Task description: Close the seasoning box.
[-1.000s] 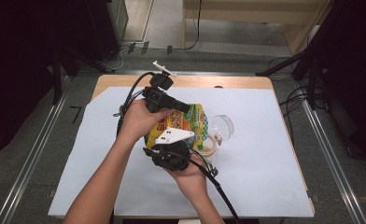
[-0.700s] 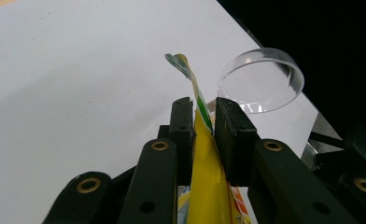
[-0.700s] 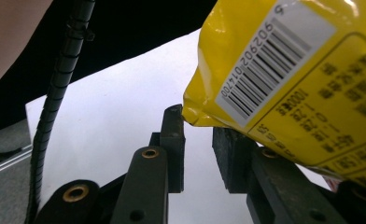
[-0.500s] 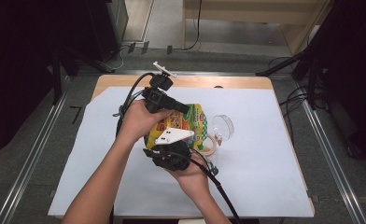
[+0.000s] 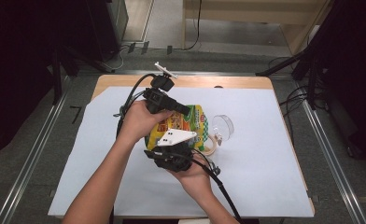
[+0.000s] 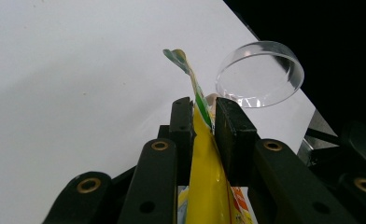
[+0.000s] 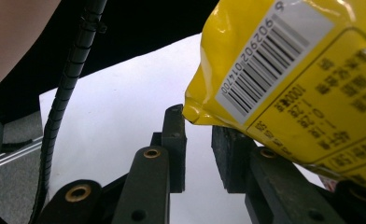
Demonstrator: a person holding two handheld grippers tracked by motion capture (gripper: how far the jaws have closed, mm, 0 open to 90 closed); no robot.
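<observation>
- Right gripper, nearest the person, sits at the near end of the snack bag. In the right gripper view its jaws stand apart with nothing between them; the bag's barcode corner hangs just above and beside the gap.
- The snack bag is held up over the white table cover, at the middle of the table, between the two grippers.
- Left gripper, beyond it, is clamped on the bag's flat edge seam; in the left gripper view the yellow film runs pinched between the two pads.
- Handling, as a judgement: the bag looks light, soft and air-filled, with glossy film that may slip. The crimped seams and corners are the firm places to pinch; squeezing the puffed middle risks crushing the contents.
- A clear plastic cup lies on its side just beyond the bag, on the cover; it looks thin and easily knocked.
- A tape roll lies beside the cup.
</observation>
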